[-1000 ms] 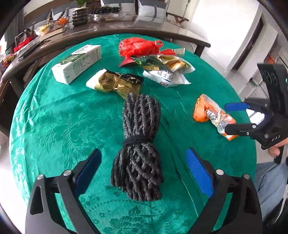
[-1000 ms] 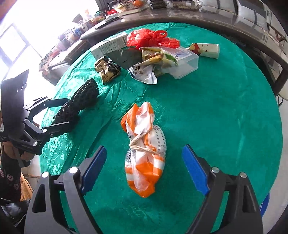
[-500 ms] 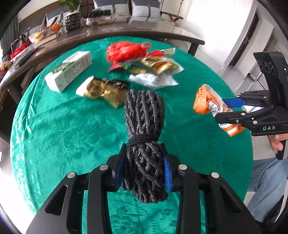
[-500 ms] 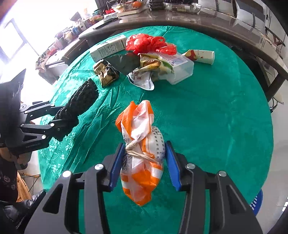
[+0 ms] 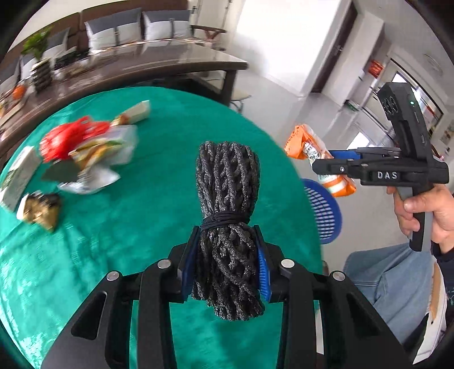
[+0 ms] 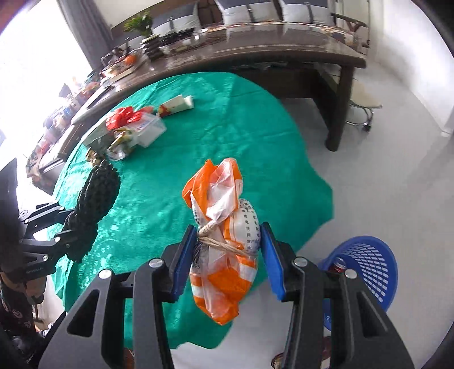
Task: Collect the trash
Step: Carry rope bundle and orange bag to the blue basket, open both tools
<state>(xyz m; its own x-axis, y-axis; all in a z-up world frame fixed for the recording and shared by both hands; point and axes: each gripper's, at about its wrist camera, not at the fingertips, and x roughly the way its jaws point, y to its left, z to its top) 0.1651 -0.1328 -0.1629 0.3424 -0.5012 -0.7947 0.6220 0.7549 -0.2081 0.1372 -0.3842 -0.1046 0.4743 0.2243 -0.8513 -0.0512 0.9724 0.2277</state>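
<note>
Nearest the left wrist camera, the left gripper is clamped on a dark net bundle, its blue pads pressing both sides just below the black tie; the bundle is held above the green-clothed worktop. Likewise, in the right wrist view the right gripper grips an orange-and-white tied bag at its string-bound waist, with the bag's lower end hanging beyond the worktop's edge. Just beside and below that gripper stands a blue basket on the floor; something lies inside it, too hidden to identify. Farther off on the worktop lies a blurred cluster: a red bag, a clear plastic container with wrappers, a white carton, and a gold wrapper. Beyond the round worktop runs a long dark table carrying assorted items, with cushioned seating behind.
</note>
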